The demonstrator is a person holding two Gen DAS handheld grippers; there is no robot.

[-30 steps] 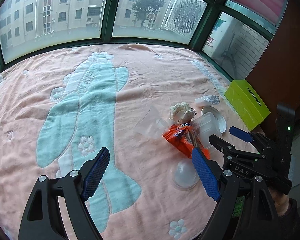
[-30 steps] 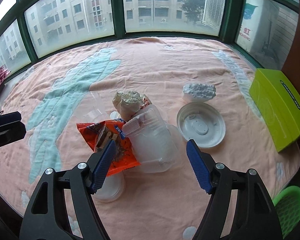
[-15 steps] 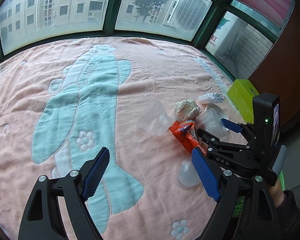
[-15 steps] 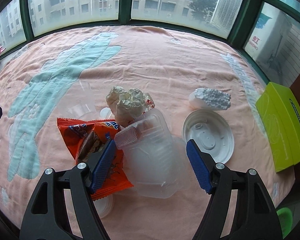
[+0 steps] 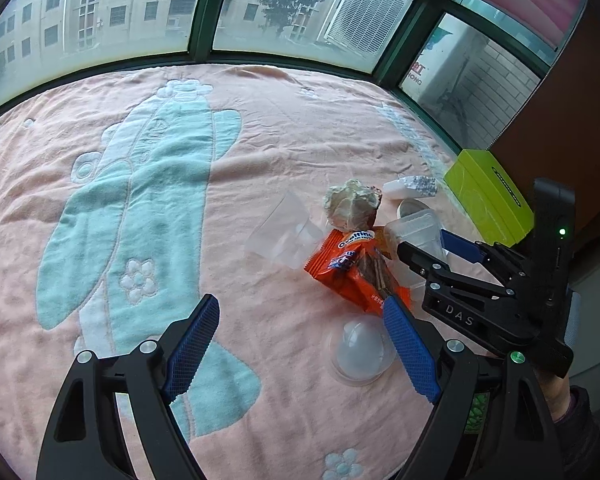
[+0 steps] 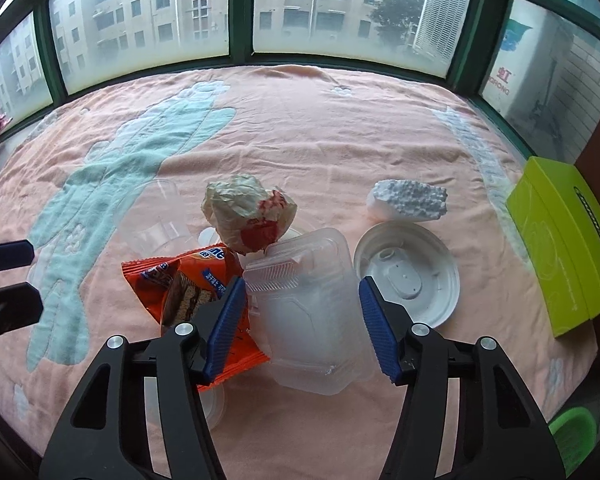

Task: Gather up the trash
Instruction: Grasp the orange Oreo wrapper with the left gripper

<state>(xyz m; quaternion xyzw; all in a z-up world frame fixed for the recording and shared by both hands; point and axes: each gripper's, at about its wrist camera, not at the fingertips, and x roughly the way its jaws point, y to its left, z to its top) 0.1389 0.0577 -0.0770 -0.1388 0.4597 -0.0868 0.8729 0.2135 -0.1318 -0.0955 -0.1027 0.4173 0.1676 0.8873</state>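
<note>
A clear plastic clamshell container [image 6: 308, 320] lies in a trash pile on the pink blanket. My right gripper [image 6: 302, 286] straddles it; its jaws are closing and both blue pads touch the container's sides. An orange snack wrapper [image 6: 188, 284] lies to its left, partly under the left finger. Behind sit a crumpled paper ball [image 6: 244, 212] and a tipped clear cup [image 6: 156, 220]. My left gripper [image 5: 300, 304] hangs open over bare blanket, with a small clear dome lid [image 5: 356, 352] by its right finger. The left wrist view shows the right gripper [image 5: 424, 240] at the container [image 5: 416, 228].
A white round lid [image 6: 412, 276] and a styrofoam chunk [image 6: 408, 200] lie right of the container. A lime-green box [image 6: 560, 240] stands at the blanket's right edge, with a green basket [image 6: 572, 436] below it. Windows close off the far side.
The right gripper's jaws have narrowed onto the clear container after drawing nearer to it. The left gripper has sunk slightly toward the blanket and stayed open.
</note>
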